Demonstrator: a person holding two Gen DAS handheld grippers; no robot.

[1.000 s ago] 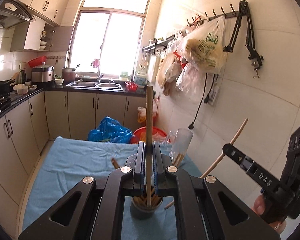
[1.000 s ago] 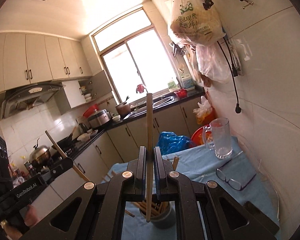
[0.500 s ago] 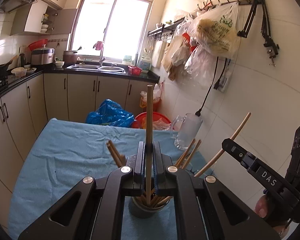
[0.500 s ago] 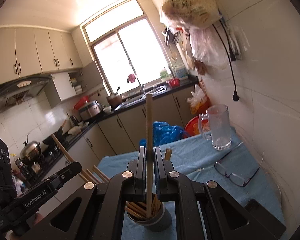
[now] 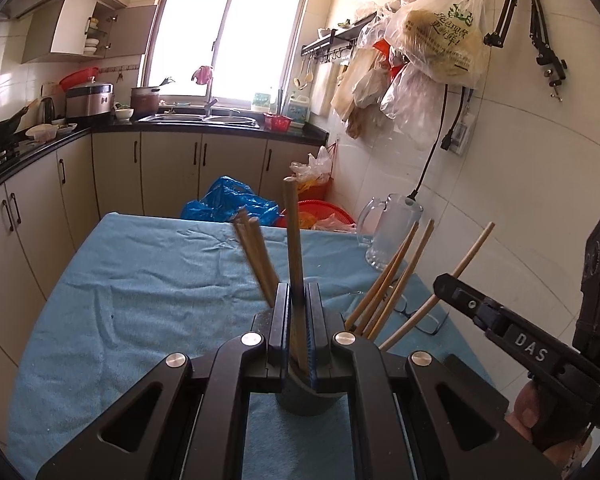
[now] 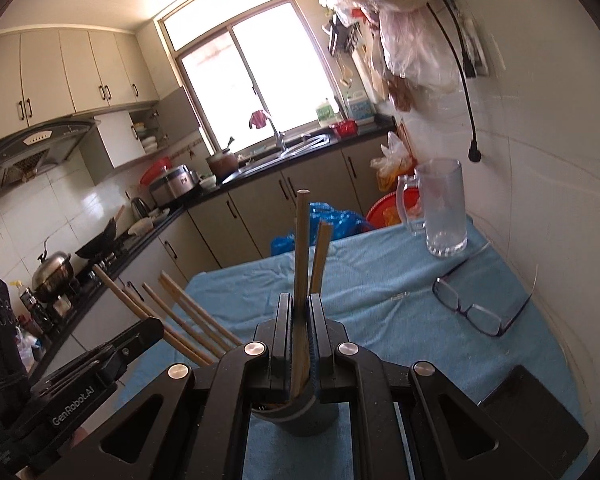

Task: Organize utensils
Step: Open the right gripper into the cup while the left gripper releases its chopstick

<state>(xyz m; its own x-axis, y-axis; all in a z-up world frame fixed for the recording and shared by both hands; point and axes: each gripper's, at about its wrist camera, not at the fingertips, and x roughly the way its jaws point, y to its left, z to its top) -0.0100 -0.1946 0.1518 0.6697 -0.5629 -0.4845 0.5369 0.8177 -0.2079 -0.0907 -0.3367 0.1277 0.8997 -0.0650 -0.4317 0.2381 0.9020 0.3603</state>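
My left gripper (image 5: 299, 294) is shut on an upright wooden chopstick (image 5: 292, 236), right over a grey cup (image 5: 306, 400) on the blue cloth. The stick's lower end reaches into the cup's mouth. Several more chopsticks (image 5: 394, 280) lean out of the cup. My right gripper (image 6: 300, 300) is shut on its own chopstick (image 6: 301, 248) above the same cup (image 6: 308, 418), coming from the other side. Each gripper shows in the other's view: the right gripper (image 5: 446, 282) at the right edge, the left gripper (image 6: 154, 326) at lower left.
A glass mug (image 6: 444, 208) stands at the table's far right by the tiled wall. Spectacles (image 6: 476, 310) lie on the blue cloth (image 6: 380, 272) near it. A black flat object (image 6: 534, 414) sits at the near right. Kitchen cabinets run along the left.
Both grippers have sunk toward the cup with their chopsticks. The cup and the sticks leaning in it have risen in both views and look closer.
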